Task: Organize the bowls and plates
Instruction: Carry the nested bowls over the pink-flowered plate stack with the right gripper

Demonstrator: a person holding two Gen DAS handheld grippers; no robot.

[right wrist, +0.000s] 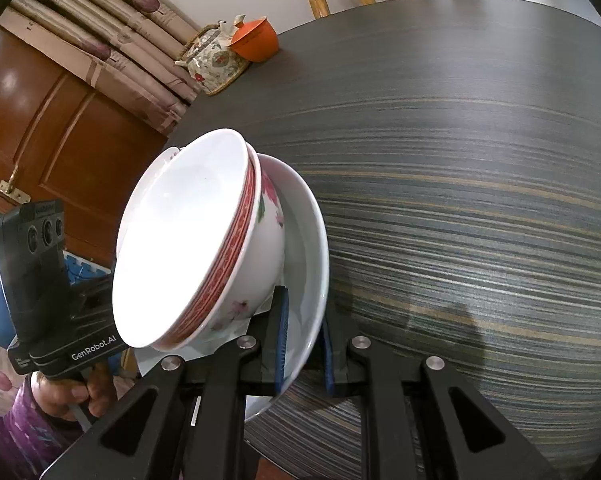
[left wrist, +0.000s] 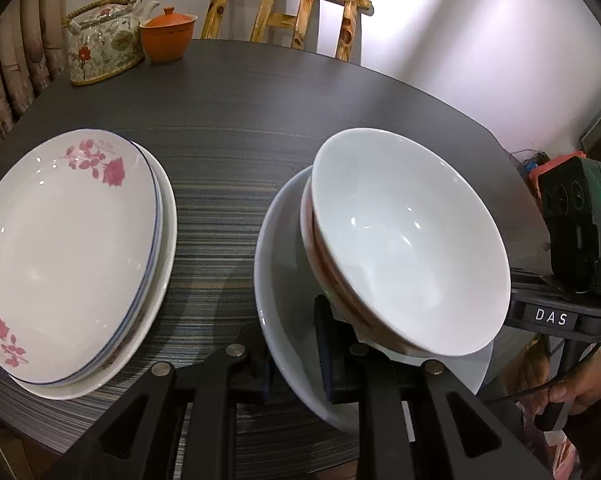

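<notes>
**Two grips on one plate kept a tilted bowl stack from sliding**

The white plate was held at its near rim by both tools at once. The left hand-held gripper had its blue pads closed on one part of the rim, and the right hand-held gripper was nearly closed on another part, one pad inside the plate and one beneath it. Two grips made sense, as the plate carried a load: a plain white bowl nested in a red-banded floral bowl.

The plate looked tipped rather than level, and the bowls leaned with it, so the nested pair rested against the plate's inner wall rather than sitting flat. Whether the plate's far edge touched the dark striped surface could not be told.

On the left side of the surface lay a stack of plates, rose-patterned on top, probably the gathering spot for flatware. A floral teapot and an orange lidded cup stood well apart at the far edge, before a wooden chair, clear of the work.
</notes>
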